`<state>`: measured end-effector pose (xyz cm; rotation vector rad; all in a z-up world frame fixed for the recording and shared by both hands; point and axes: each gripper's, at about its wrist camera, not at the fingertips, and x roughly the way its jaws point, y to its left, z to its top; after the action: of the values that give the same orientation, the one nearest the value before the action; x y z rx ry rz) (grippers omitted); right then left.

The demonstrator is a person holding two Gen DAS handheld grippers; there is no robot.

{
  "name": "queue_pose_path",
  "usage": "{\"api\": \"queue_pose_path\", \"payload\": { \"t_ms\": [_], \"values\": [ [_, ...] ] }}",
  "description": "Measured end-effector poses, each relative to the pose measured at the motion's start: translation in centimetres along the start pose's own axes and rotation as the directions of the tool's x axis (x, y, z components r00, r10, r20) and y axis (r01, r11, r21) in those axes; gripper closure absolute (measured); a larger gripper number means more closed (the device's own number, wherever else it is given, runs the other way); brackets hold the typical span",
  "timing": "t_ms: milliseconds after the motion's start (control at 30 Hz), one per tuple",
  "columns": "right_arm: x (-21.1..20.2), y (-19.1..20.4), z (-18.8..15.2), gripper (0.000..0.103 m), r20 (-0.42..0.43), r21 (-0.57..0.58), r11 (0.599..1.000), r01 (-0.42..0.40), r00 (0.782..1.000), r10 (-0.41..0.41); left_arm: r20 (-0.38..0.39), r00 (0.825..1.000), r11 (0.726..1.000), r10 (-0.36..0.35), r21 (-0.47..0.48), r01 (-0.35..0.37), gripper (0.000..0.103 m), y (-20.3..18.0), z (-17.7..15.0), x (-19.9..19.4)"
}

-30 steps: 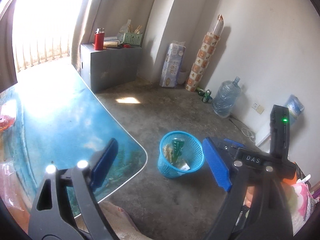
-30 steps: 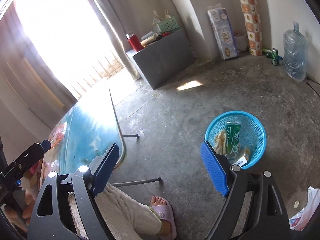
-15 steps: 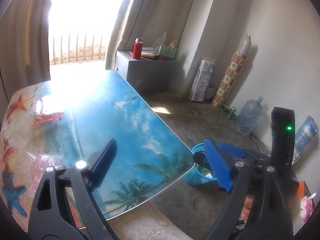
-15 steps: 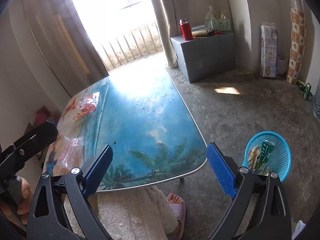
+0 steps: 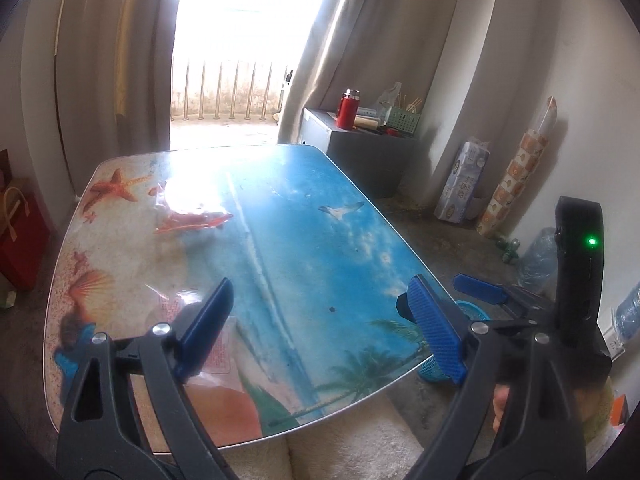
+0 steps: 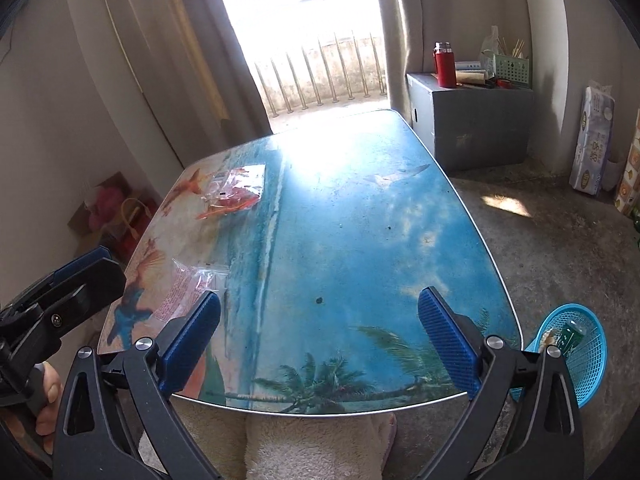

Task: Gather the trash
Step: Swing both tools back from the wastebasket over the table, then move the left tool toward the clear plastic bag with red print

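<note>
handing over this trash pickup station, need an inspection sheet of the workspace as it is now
surface: glossy beach-print table top, two wrappers on it.
job's things: clear plastic wrapper with red print at far left; clear crinkled wrapper with red text near left; blue mesh plastic bin on floor at right, holding trash.
clutter: red flask and green basket on grey box.
grippers: left gripper open, empty; right gripper open, empty, jaws just been opening.
cables: nothing seen.
surroundings: curtains, bright window, concrete floor.
</note>
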<state>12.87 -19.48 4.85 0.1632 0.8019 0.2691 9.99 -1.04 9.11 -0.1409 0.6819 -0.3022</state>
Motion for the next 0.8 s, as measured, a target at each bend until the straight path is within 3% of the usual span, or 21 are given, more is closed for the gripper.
{"api": "queue_pose_path", "payload": {
  "t_ms": [233, 467, 800],
  "values": [
    [0.3, 2.3, 1.0, 0.007, 0.013, -0.068, 0.998, 0.009, 1.0, -0.009, 0.016, 0.999, 0.998, 0.046, -0.048, -0.046, 0.018, 2.7, -0.2, -1.1],
    [0.6, 3.5, 1.8, 0.007, 0.018, -0.101, 0.992, 0.08, 0.997, -0.079, 0.024, 0.995, 0.992, 0.094, -0.087, -0.091, 0.018, 4.6, -0.5, -2.3],
    [1.0, 5.5, 1.9, 0.007, 0.062, -0.206, 0.946, 0.251, 0.968, -0.244, 0.027, 0.989, 0.978, 0.148, -0.156, -0.142, 0.018, 7.3, -1.1, -3.4]
  ]
}}
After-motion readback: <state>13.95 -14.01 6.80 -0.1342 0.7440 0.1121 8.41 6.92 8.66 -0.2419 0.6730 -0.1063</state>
